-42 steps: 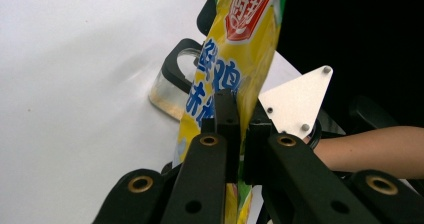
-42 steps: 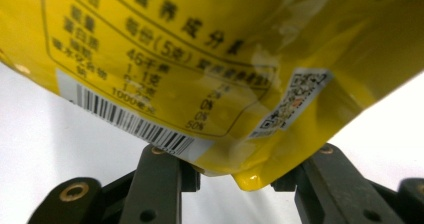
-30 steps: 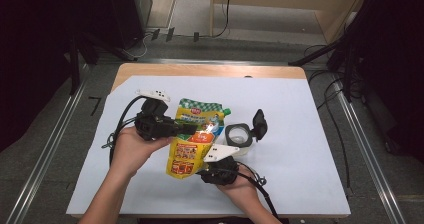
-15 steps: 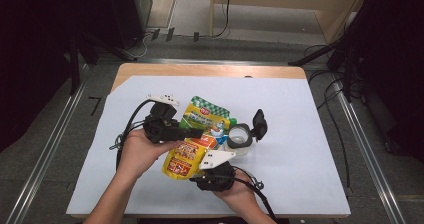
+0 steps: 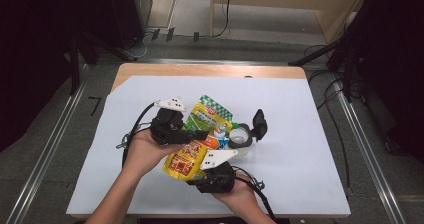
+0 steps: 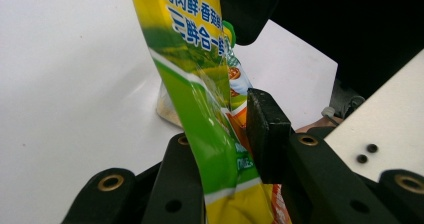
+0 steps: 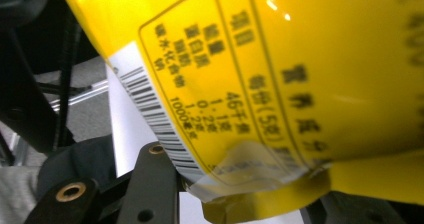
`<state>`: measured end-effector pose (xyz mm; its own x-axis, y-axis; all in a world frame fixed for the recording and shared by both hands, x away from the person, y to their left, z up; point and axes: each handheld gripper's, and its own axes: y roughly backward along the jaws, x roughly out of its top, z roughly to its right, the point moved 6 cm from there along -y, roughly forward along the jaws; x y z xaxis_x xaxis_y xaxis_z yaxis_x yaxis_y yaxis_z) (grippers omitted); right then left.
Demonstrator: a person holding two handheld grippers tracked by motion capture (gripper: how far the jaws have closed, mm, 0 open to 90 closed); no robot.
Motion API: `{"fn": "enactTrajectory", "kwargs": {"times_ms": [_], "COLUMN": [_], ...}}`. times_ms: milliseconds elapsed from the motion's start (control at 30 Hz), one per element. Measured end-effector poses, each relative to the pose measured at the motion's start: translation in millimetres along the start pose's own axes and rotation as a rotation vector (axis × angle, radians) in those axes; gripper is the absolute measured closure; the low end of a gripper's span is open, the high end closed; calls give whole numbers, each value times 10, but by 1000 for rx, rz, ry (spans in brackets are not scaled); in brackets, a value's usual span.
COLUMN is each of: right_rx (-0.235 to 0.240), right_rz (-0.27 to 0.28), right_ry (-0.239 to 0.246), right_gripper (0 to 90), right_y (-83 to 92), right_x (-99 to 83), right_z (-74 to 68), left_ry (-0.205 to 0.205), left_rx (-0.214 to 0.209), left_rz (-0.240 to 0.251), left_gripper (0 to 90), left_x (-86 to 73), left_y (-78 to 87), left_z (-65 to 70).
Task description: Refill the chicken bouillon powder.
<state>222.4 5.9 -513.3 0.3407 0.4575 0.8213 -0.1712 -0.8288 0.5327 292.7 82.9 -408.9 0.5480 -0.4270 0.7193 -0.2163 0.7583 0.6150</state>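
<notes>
While both hand-held grippers meet at yellow seasoning pouch (image 5: pixel 192 146), left hand-held gripper (image 6: pixel 235 134) jaws just opening, pouch between; right hand-held gripper (image 5: pixel 200 176) clamps pouch's 6 o'clock edge above surface (image 5: pixel 300 134).

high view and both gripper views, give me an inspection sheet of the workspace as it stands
surface: white sheet over a wooden table, no spills seen
job's things: yellow-green pouch held up off the sheet; open clear jar with a hinged black lid beside it
clutter: nothing seen
grippers: left gripper astride the pouch's upper part, jaws just been opening, a gap shows at one pad in the left gripper view; right gripper holds the pouch's bottom edge
cables: black cable loops behind the left gripper; another trails from the right
surroundings: grey floor, metal rails, wooden furniture behind, dark stands
</notes>
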Motion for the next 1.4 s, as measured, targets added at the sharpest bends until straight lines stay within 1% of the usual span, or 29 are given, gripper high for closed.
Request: {"fn": "enactTrajectory", "kwargs": {"times_ms": [133,200,267,400,433,467,567,633,733,800,967,1067,1200,1300,1400], "right_rx": [4,7,6,3,9,12,16,19,20,6,-8,-30,-67,-118,-137], "right_rz": [-5,-8,-9,-10,-11,-12,-14,-18,-21,-22,-17,-21,-25,-38,-42], "right_ry": [-10,-26,-35,-40,-42,-43,-40,-53,-54,-50,-66,-66,-57,-30,-37], "right_gripper": [654,654,654,654,654,655,656,655,643,633,616,604,582,567,564], "right_y": [-2,-1,-3,-12,-17,-19,-29,-34,-39,-40,-45,-49,-49,-51,-50], "right_x": [-5,-10,-14,-14,-12,-10,-15,-20,-21,-20,-16,-13,-11,-3,1], "right_z": [-5,-1,10,8,-4,-10,-20,-27,-26,-20,-20,-27,-34,-50,-58], "left_ry": [27,52,62,70,65,71,70,78,93,92,103,110,133,149,168], "left_rx": [5,6,12,23,24,27,34,37,49,56,65,74,79,76,67], "left_rz": [-3,-1,-2,-13,-20,-25,-39,-48,-52,-51,-55,-62,-63,-68,-68], "left_gripper": [772,770,770,767,767,765,761,760,761,761,760,762,765,761,751], "left_x": [-4,-3,-5,-8,-10,-11,-19,-20,-23,-22,-22,-21,-12,-7,0], "left_y": [-51,-82,-111,-160,-171,-182,-200,-208,-215,-221,-227,-237,-244,-244,-253], "left_z": [-14,-26,-29,-16,-11,-6,-6,-11,-14,-13,-13,-7,-5,-4,0]}}
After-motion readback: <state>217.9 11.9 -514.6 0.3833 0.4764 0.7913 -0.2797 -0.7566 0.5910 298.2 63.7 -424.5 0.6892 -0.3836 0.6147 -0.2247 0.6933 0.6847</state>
